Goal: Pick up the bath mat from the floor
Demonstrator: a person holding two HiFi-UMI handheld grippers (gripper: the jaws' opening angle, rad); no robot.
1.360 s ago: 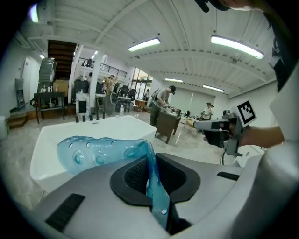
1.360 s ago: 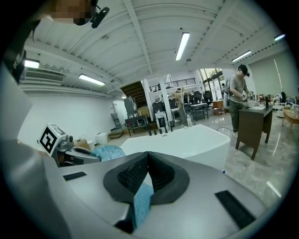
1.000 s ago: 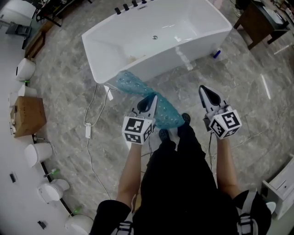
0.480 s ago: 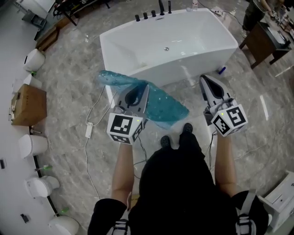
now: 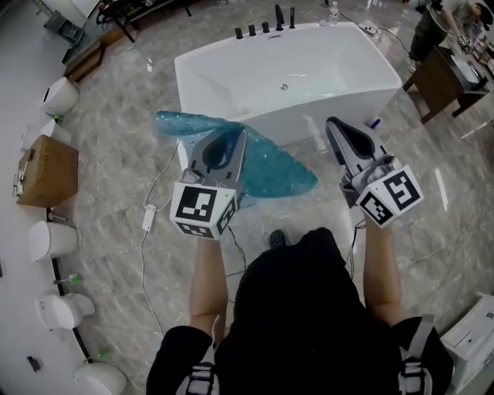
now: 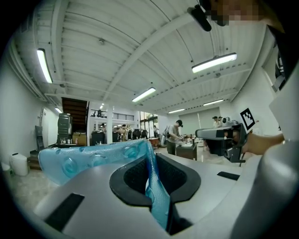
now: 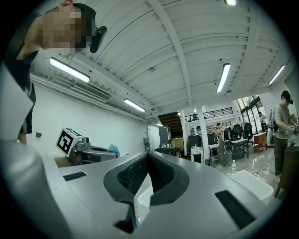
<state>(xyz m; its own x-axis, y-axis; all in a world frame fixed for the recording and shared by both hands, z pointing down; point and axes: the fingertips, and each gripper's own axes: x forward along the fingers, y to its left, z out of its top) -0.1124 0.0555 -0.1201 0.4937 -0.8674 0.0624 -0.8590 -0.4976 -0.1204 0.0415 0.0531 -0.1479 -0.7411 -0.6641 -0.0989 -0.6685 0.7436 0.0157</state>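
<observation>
The bath mat is a translucent teal sheet with bubble-like cups. It hangs off the floor in front of the bathtub, one end spread toward the left. My left gripper is shut on its upper edge. In the left gripper view the mat runs down between the dark pads and drapes left over the gripper. My right gripper is held level to the right, shut, apart from the mat. Its pads meet at the tip of the gripper with nothing between them.
The white freestanding tub has black taps at its far rim. Toilets and a cardboard box line the left wall. A white cable with an adapter lies on the marble floor. A wooden desk stands at the right.
The left gripper has risen and moved left with the mat. More of the mat is off the floor, its free end swung out left. The right gripper has hardly moved.
</observation>
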